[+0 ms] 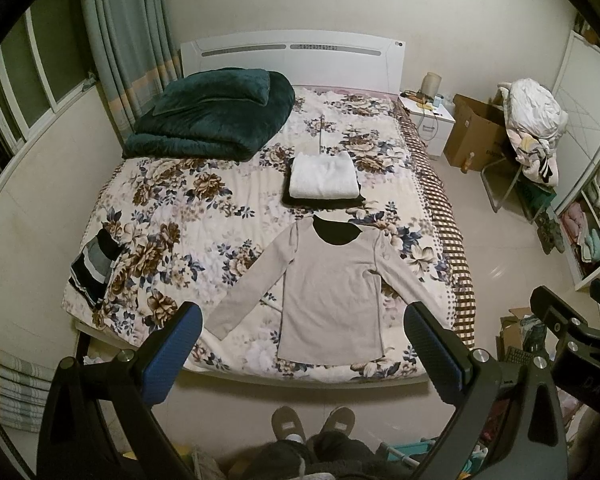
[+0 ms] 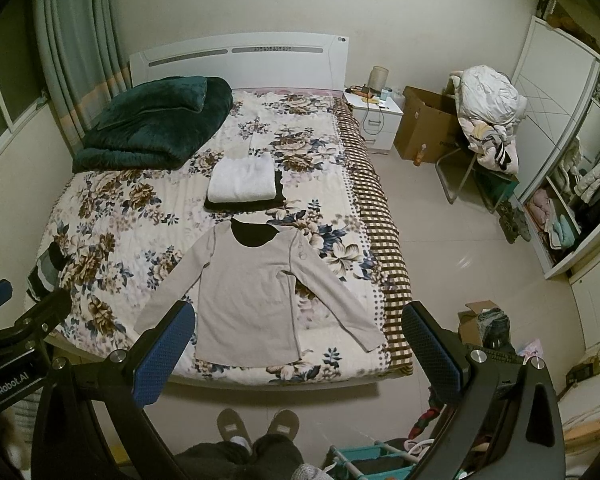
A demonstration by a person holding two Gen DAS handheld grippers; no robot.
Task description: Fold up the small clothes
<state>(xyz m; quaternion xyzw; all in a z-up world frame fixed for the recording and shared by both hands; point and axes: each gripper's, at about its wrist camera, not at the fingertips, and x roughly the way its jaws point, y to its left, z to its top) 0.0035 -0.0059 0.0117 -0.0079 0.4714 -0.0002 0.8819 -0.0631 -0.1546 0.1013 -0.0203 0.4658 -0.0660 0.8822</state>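
A grey long-sleeved top (image 1: 328,288) lies flat on the floral bed (image 1: 180,216), sleeves spread, hem toward me; it also shows in the right wrist view (image 2: 252,292). Beyond its collar is a stack of folded clothes, a white one (image 1: 324,178) on a black one (image 1: 324,200), also seen from the right wrist (image 2: 242,180). A striped dark garment (image 1: 94,268) lies at the bed's left edge. My left gripper (image 1: 304,344) is open and empty, held above the bed's foot. My right gripper (image 2: 296,340) is open and empty, beside it.
A folded dark green quilt (image 1: 212,112) sits at the bed's head on the left. A white nightstand (image 2: 374,118), a cardboard box (image 2: 424,128), a chair piled with laundry (image 2: 486,120) and an open wardrobe (image 2: 572,184) stand right of the bed. My slippered feet (image 1: 312,422) are on the floor.
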